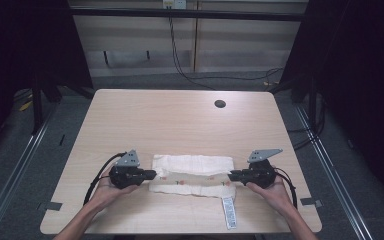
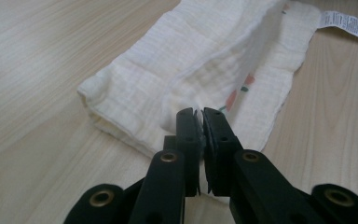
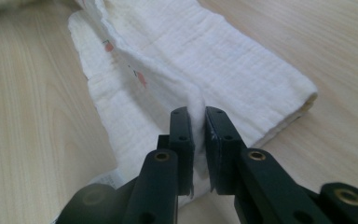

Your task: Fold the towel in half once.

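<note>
A cream-white cloth (image 1: 192, 175) lies folded into a long band across the near half of the light wood bench (image 1: 180, 120), its length running left to right between the two hand-held grippers. The weave is a soft, crinkled gauze with fine ribbed lines. A fold line runs along the middle of the band, so it reads as two strips: a wider one on the far side and a narrower one toward the person. Small red and green printed marks show along that middle line. A white care label (image 1: 228, 212) with dark print hangs off the near right corner and lies flat on the bench, pointing toward the person.

The left hand-held gripper (image 1: 150, 174) is at the left end of the cloth, held in the person's left hand (image 1: 106, 189). In the left gripper view its jaws are almost fully closed, with a thin pinch of the cloth (image 2: 205, 74) caught between them at the edge of the middle fold; the label (image 2: 349, 23) shows at the far end.

The right hand-held gripper (image 1: 232, 175) is at the right end, held in the right hand (image 1: 275, 192). In the right gripper view its jaws stand a little apart, clamped on a raised ridge of the cloth (image 3: 205, 70) that rises between them, with the thicker folded strip lying to one side.

A dark round hole (image 1: 220, 104) sits in the far right part of the bench.
</note>
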`<state>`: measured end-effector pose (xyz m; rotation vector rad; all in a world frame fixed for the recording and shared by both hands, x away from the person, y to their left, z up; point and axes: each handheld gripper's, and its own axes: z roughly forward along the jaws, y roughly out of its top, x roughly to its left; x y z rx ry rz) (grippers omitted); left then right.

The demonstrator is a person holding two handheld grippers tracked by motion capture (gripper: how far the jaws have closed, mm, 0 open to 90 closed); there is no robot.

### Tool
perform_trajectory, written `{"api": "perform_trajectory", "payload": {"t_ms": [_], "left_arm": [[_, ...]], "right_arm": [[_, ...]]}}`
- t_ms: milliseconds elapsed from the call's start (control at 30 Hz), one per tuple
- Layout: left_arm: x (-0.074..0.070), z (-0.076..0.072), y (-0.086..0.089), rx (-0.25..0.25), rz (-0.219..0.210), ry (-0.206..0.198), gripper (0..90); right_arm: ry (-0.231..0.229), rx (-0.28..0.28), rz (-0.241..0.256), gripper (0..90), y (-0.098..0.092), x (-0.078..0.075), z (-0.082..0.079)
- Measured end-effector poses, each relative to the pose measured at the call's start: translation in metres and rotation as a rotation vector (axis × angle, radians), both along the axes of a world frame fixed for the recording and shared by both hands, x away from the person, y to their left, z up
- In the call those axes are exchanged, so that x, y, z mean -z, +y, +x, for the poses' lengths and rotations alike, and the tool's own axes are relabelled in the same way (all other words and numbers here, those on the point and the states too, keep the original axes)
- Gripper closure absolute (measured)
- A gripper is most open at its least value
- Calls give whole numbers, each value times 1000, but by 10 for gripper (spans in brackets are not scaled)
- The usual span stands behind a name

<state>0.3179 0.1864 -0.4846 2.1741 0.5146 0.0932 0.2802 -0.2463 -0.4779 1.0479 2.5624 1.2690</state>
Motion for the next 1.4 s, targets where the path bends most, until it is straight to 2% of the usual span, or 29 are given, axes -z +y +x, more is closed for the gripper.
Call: {"api": "perform_trajectory", "payload": {"t_ms": [167,233,400,533,600,733,800,867,900,933,967,1067,1100,1167,1200,1267,1367,1400], "left_arm": [[5,-6,6,-6,29,26,808],[5,-8,9,-8,40,27,801],[-4,-15,16,-8,13,15,786],[-9,-18,24,-20,-14,10,762],[-11,-14,23,-34,-29,13,735],[-9,-1,12,-41,-15,30,699],[-7,9,4,-42,3,39,676],[-7,17,-2,-44,29,68,620],[-6,19,-4,-50,16,56,613],[-5,22,-6,-50,14,61,628],[-4,26,-8,-43,28,72,625],[2,32,-15,-52,52,68,634],[5,34,-16,-64,51,75,650],[12,33,-19,-53,71,83,694],[14,30,-21,-51,85,51,712],[14,29,-21,-58,82,68,725],[14,28,-20,-55,94,63,785],[15,27,-19,-51,89,75,811]], "right_arm": [[18,-2,-43,747,5,7,-9],[20,-5,-31,729,6,6,-13],[12,-20,-56,682,9,4,-26],[-7,-15,-40,679,6,-1,-36],[-21,-7,-18,674,5,-6,-37],[-30,17,-12,661,12,-11,-26],[-27,5,-19,649,21,-10,-19],[-28,-12,-26,629,31,-9,-14],[-30,-30,-32,620,37,-10,-12],[-29,-40,-37,602,43,-10,-10],[-23,-49,-44,600,49,-10,-9],[-6,-85,-50,581,66,-6,-4],[1,-99,-54,580,72,-4,-3],[6,-117,-67,574,84,2,-2],[8,-125,-65,567,87,5,-2],[13,-134,-93,556,92,11,-4],[15,-155,-106,536,93,16,-9],[8,-153,-121,533,93,17,-11]]}}
